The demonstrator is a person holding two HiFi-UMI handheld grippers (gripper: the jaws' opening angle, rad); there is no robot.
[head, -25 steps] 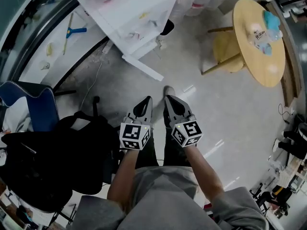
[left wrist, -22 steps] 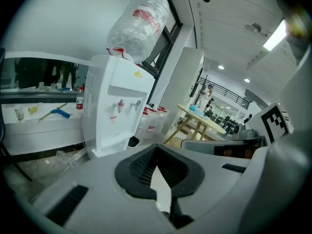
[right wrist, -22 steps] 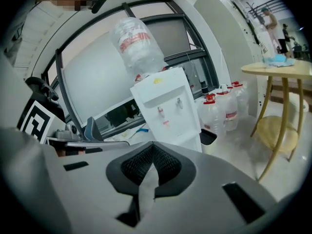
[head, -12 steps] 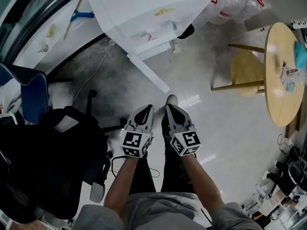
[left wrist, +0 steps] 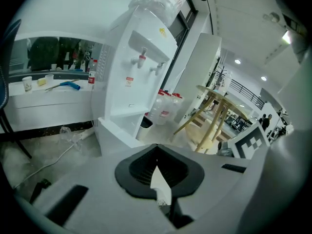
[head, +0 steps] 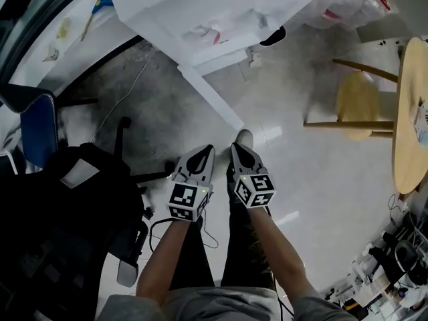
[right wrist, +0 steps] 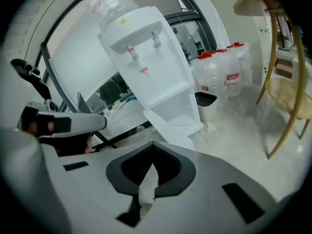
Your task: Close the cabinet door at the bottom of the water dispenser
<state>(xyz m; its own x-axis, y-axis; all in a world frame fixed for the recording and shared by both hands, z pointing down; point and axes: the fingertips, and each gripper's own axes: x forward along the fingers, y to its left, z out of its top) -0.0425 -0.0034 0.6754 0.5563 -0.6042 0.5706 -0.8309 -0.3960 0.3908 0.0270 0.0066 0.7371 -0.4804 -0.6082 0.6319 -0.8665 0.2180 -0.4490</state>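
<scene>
Head view: left gripper (head: pixel 206 150) and right gripper (head: pixel 237 148) at centre, jaws together, empty. The door (head: pixel 211 99) stands open above them.

Stepped closer to the water dispenser (head: pixel 221 5), bringing its open cabinet door (head: pixel 210 99) nearer the left gripper (head: pixel 204 154) and right gripper (head: pixel 239 151), with the round table (head: pixel 411 126) slid toward the right edge
</scene>
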